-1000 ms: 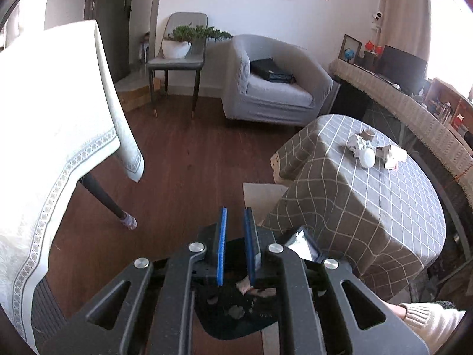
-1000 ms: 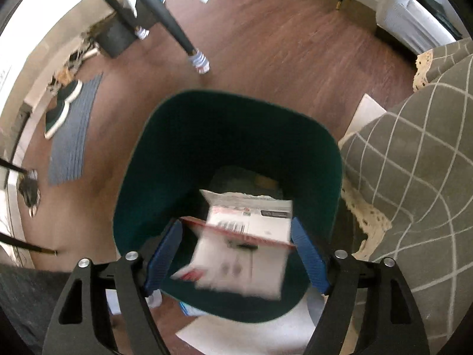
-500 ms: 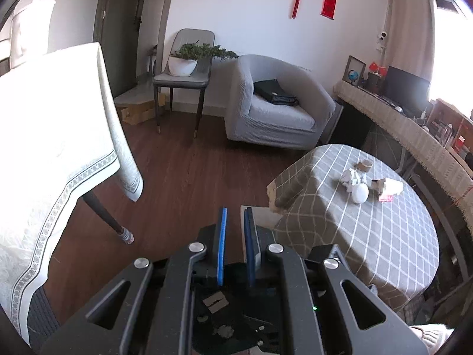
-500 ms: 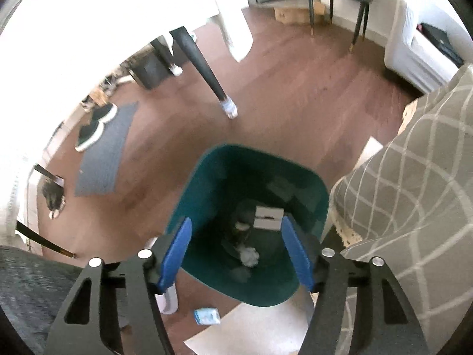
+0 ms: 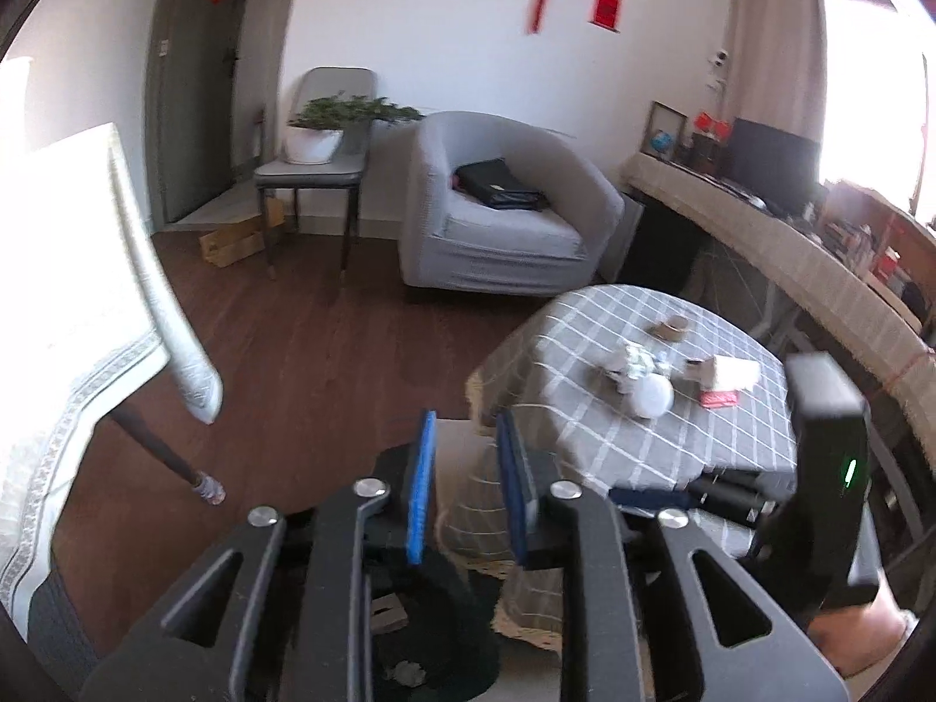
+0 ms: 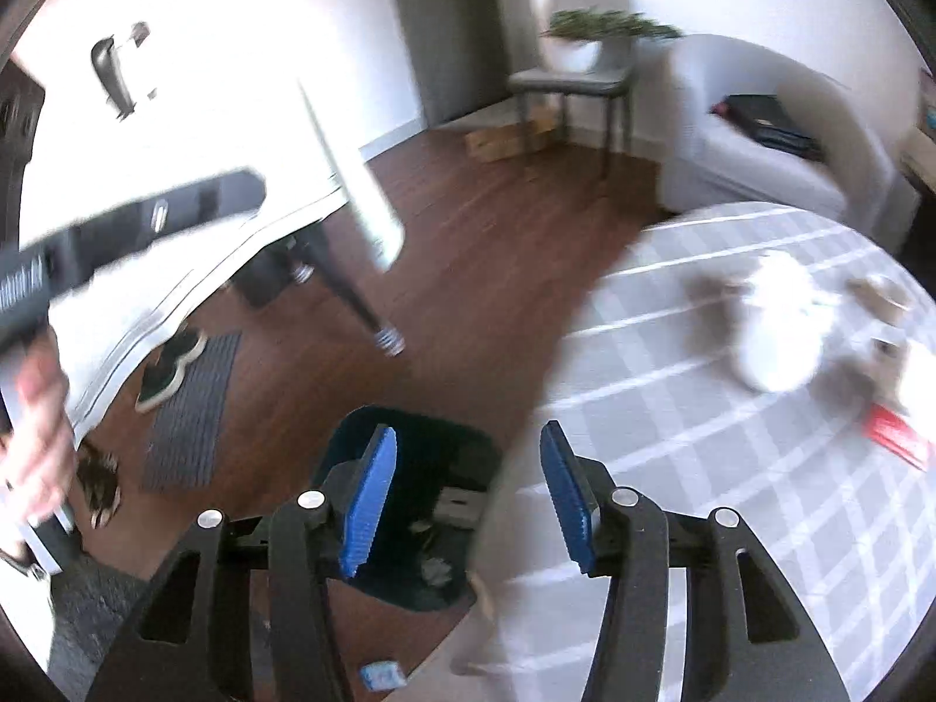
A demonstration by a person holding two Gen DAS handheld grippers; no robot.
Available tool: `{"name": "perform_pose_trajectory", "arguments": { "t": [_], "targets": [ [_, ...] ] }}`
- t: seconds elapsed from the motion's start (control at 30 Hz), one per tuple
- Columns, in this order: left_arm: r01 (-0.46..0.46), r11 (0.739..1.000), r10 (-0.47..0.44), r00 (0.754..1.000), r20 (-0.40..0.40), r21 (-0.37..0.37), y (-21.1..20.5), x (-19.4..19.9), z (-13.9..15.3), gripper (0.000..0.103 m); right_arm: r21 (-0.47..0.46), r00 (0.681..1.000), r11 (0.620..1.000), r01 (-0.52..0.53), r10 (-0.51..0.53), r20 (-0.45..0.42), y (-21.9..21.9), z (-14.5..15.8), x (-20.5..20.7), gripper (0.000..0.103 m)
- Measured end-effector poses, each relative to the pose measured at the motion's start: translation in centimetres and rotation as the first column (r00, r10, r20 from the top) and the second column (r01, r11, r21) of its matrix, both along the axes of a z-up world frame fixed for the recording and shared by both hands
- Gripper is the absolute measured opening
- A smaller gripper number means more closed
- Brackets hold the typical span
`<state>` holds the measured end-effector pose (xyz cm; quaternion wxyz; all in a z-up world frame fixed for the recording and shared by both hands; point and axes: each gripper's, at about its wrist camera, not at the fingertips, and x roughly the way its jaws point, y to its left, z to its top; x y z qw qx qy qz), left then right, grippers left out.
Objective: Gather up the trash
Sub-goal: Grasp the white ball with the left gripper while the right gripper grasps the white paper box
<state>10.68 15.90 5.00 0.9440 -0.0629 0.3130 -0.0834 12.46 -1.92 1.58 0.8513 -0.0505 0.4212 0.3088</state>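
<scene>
right gripper (image 6: 462,497) hangs empty, jaws narrowing on air — trash (image 6: 778,327) lies ahead and to its right on the checked table (image 6: 673,444); bin (image 6: 403,526) sits below. left gripper (image 5: 462,485), empty and widening, is farther from it, i judge.

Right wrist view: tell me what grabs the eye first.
The round table in grey checked cloth fills the right side, with a blurred white lump and other scraps on it. Low in the middle, on the wooden floor beside the table, stands the dark green bin, seen between the empty right gripper's closing blue pads.
</scene>
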Motion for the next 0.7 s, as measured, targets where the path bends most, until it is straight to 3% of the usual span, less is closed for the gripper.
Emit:
{"name": "perform_pose_trajectory", "arguments": {
  "t": [0.2,0.4,0.53,0.7],
  "targets": [
    [0.054,0.999,-0.054,0.998,-0.021,0.006,-4.8,2.1,-1.6,0.049,-0.053,0.986,0.987,0.153,-0.149,0.067,-6.4,0.9,1.0,0.052],
    [0.115,0.993,-0.112,0.991,-0.069,0.034,-9.2,4.2,-3.2,0.059,-0.032,0.958,0.96,0.279,-0.276,0.08,-11.8,1.3,2.1,0.052],
    [0.158,0.986,-0.153,0.984,-0.086,0.05,-11.7,5.3,-4.1,0.065,-0.011,0.94,0.944,0.331,-0.329,0.089,-14.6,1.4,2.5,0.072],
    [0.177,0.983,-0.171,0.98,-0.104,0.049,-14.3,7.5,-5.1,0.068,0.009,0.922,0.925,0.38,-0.38,0.08,-17.4,1.3,3.6,0.081]
  ]
}}
